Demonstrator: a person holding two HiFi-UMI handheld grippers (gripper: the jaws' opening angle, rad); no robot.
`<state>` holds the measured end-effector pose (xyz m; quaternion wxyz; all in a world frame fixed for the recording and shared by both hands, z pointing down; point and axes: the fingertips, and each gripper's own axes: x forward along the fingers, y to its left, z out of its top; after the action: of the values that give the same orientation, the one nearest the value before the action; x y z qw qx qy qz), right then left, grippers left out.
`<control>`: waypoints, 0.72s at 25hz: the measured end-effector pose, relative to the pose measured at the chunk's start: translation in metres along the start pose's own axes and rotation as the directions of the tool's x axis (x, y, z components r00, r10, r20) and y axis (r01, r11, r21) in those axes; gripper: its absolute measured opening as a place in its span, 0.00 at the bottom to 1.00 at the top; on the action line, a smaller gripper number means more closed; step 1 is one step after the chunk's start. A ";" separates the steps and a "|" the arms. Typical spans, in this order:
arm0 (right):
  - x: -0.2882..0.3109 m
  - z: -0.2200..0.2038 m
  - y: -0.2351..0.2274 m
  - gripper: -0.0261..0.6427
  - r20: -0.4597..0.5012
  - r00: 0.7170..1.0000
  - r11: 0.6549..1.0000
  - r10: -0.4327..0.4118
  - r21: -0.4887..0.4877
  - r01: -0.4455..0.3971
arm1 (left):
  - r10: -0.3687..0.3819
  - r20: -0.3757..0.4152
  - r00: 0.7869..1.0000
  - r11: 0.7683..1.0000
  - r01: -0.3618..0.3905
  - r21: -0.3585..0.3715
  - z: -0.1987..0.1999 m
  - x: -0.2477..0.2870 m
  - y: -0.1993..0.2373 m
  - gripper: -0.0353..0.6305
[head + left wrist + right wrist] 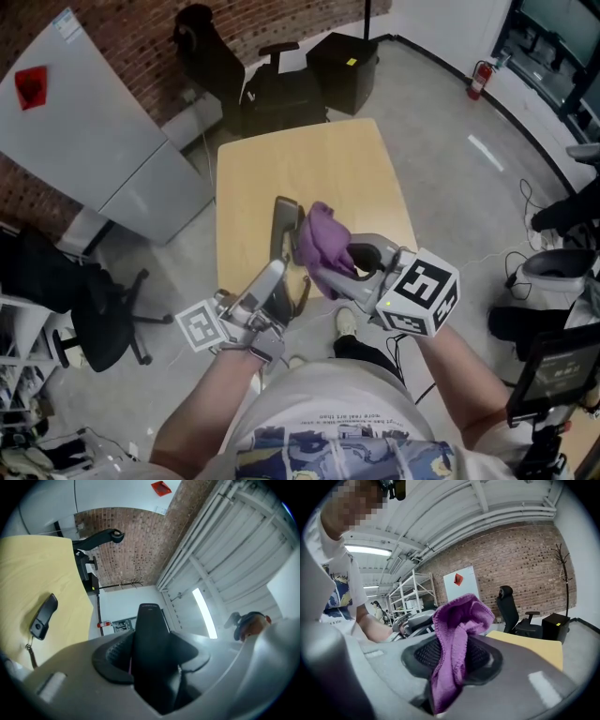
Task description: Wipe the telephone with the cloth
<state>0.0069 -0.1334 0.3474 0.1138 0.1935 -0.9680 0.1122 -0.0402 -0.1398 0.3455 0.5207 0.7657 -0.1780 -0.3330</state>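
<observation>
Over the near edge of a table, a person's left gripper (152, 658) is clamped on the dark body of a telephone (150, 625), jaws set wide on either side of it and the unit lifted clear of the wood. The right gripper (454, 663) has its jaws closed on a purple cloth (461, 620), which bunches above the pads and, seen from the head view, rests against the upper right side of the telephone. The handset (43, 616) lies apart on the pale wooden table (300, 159), its cord (32, 651) trailing back toward the gripper.

Past the table's far edge a black office chair (211, 61) stands on the grey floor (450, 178), and just beside it a black box (342, 66) whose contents cannot be seen. To the left a grey panel (84, 122) with a red mark leans before a brick wall (281, 19).
</observation>
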 end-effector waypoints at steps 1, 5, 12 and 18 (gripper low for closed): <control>0.000 0.002 -0.006 0.21 0.003 1.000 1.000 -0.011 0.002 0.011 | -0.001 -0.002 1.000 1.000 0.001 -0.002 -0.001 0.001 0.000 0.44; 0.003 0.002 -0.014 0.21 -0.007 1.000 1.000 -0.017 0.016 0.017 | -0.001 -0.002 1.000 1.000 0.001 -0.008 -0.005 0.004 0.002 0.44; 0.019 -0.012 0.012 0.21 -0.072 0.994 0.997 0.080 0.008 -0.079 | -0.007 0.023 1.000 1.000 0.007 -0.021 0.005 0.006 0.005 0.44; 0.018 -0.025 0.039 0.21 -0.131 0.979 0.987 0.158 -0.009 -0.160 | -0.025 0.045 0.999 1.000 0.026 -0.014 0.018 0.010 0.004 0.44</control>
<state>-0.0203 -0.0980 0.3690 0.1691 0.1067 -0.9719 0.1240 -0.0456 -0.1600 0.3415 0.5179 0.7565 -0.1772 -0.3580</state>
